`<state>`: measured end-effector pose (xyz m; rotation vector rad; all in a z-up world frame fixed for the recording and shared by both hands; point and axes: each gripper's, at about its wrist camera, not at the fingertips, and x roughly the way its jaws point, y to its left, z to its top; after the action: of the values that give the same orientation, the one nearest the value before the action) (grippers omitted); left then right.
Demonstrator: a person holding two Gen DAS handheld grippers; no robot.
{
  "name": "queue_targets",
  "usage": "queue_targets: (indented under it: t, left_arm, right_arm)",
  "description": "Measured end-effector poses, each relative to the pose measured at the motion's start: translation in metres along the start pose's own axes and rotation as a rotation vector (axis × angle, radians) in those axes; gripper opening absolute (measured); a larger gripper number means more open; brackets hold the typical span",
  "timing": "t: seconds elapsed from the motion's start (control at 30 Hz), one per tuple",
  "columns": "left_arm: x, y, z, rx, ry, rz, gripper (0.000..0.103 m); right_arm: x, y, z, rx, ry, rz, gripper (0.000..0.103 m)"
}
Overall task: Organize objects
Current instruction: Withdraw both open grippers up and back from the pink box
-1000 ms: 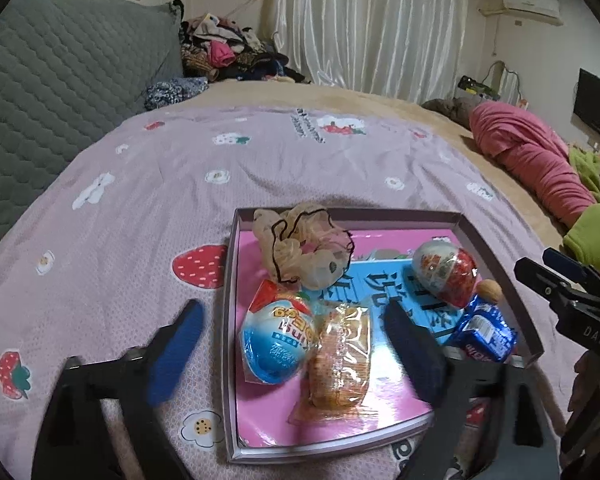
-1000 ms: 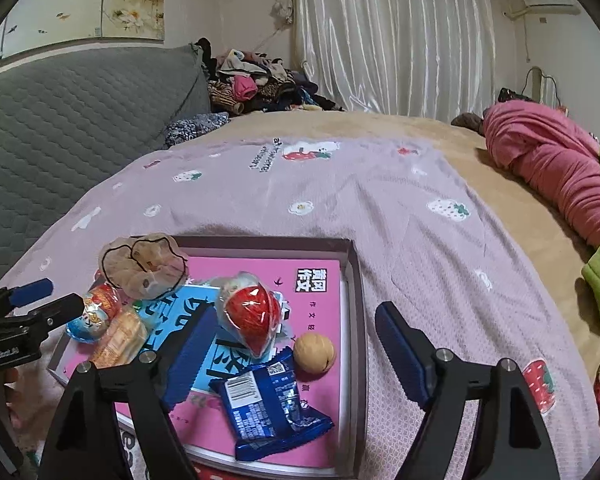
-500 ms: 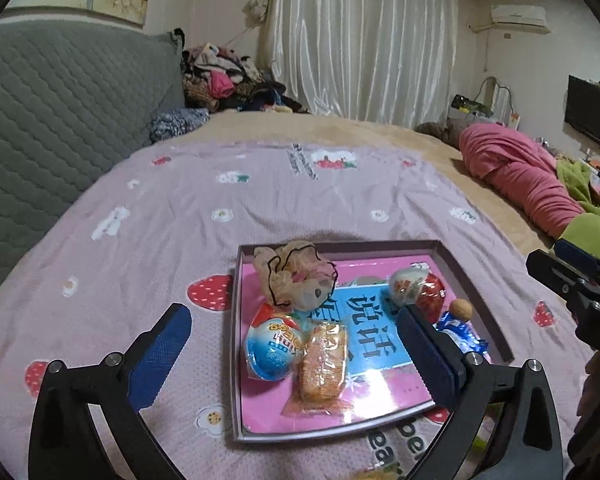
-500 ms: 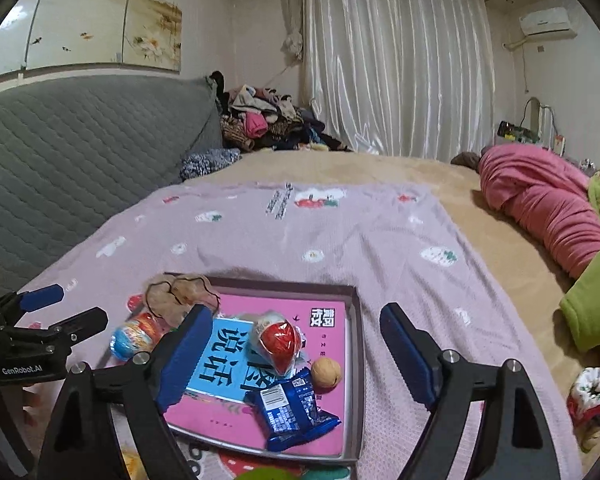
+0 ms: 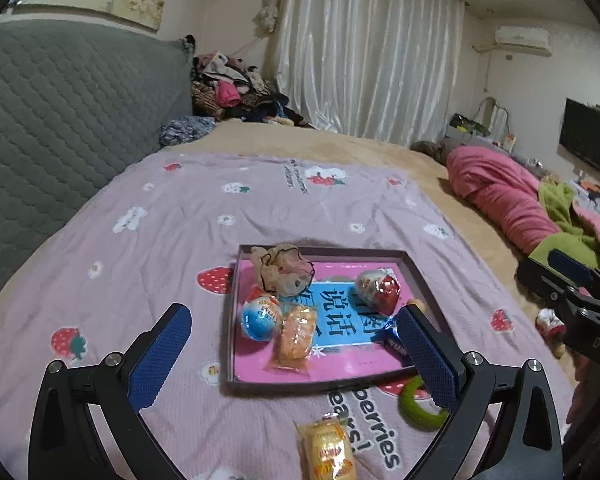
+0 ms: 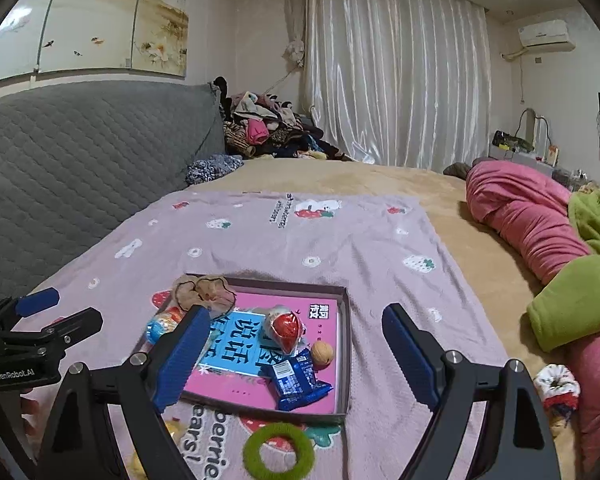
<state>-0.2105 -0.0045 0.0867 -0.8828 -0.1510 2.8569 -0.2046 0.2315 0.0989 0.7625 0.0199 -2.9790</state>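
Above the near edge of the bed, my left gripper hangs spread wide with nothing between its blue pads, and my right gripper is just as wide and just as empty.

From the left gripper outward: at 6 o'clock, nearest me, a yellow snack packet lies on the purple blanket, outside the tray. At about 4 o'clock a green ring lies on the blanket too, just beside the tray's near rim. Further out at 12 sits the shallow tray itself, already carrying a blue egg, an orange biscuit pack, a red egg, a frilly scrunchie, a blue wrapper and a small walnut. Off at 3 o'clock from the right gripper, a red-and-white scrunchie lies against the pink bedding.

I judge the step in hand is collecting the strays — the packet for my left, the ring for my right. For the packet I'd come down with the pads across its short width, pressing slightly into the soft blanket so the foil doesn't skate away. The ring wants one pad inside the hole and one outside. The tray is crowded, so I'd release low over a bare pink patch — not onto the eggs, which could roll.
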Motion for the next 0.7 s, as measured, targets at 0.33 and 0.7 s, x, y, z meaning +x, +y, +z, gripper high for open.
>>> queue_targets:
  t: [0.33, 0.7]
  left_arm:
    - [-0.045, -0.006, -0.005, -0.006, 0.045, -0.002, 0.103]
    - [-0.111, -0.022, -0.013, 0.021, 0.04, -0.002, 0.103]
  right_arm:
    - [-0.058, 0.019, 0.007, -0.037, 0.004, -0.003, 0.09]
    - [-0.124, 0.028, 0.01, -0.053, -0.033, -0.001, 0.09]
